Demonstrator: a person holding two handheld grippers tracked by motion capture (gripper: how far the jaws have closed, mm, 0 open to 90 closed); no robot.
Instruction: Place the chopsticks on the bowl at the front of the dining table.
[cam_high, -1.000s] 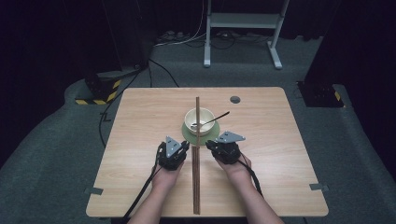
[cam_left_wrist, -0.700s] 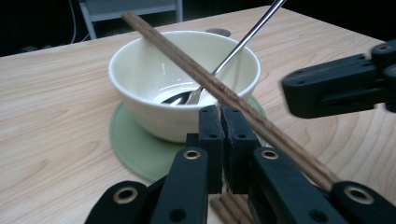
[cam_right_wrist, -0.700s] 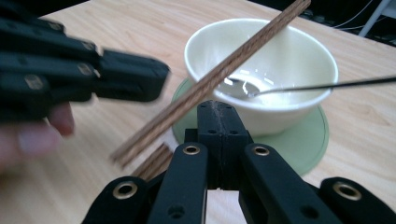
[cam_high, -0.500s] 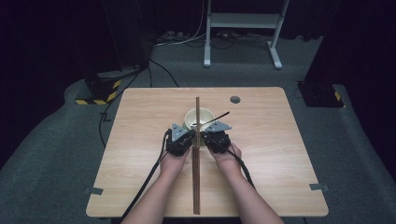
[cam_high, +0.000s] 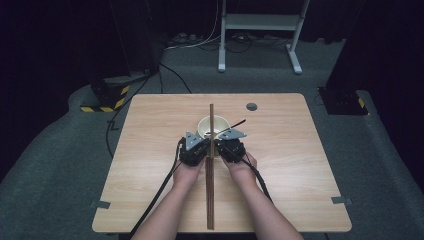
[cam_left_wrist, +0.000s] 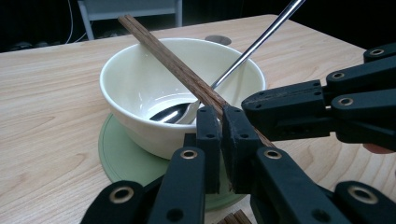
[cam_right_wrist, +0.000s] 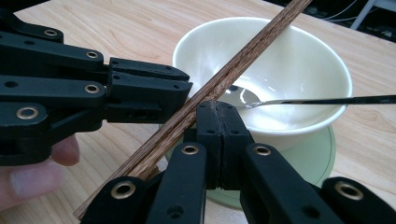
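Note:
A long wooden stick (cam_high: 210, 200) runs down the middle of the table and crosses over a cream bowl (cam_high: 204, 125). The bowl (cam_left_wrist: 140, 79) stands on a green coaster (cam_left_wrist: 126, 158) and holds a metal spoon (cam_left_wrist: 252, 44) whose handle points to the right. My left gripper (cam_high: 205, 149) sits just left of the stick, my right gripper (cam_high: 220, 148) just right of it, both at the bowl's near side. In the left gripper view its jaws (cam_left_wrist: 223, 121) stand shut beside the stick (cam_left_wrist: 168, 56). The right gripper (cam_right_wrist: 217, 112) is shut too, its tip against the stick (cam_right_wrist: 252, 46).
The wooden table (cam_high: 300, 165) has a round grey hole cover (cam_high: 251, 106) behind the bowl. Cables trail from both grippers toward the near edge. On the floor behind stand a white metal frame (cam_high: 260, 30) and a yellow-black striped block (cam_high: 102, 102).
Both grippers have moved forward and inward, from either side of the stick to close against it at the bowl's near side. The bowl, spoon and stick have stayed put.

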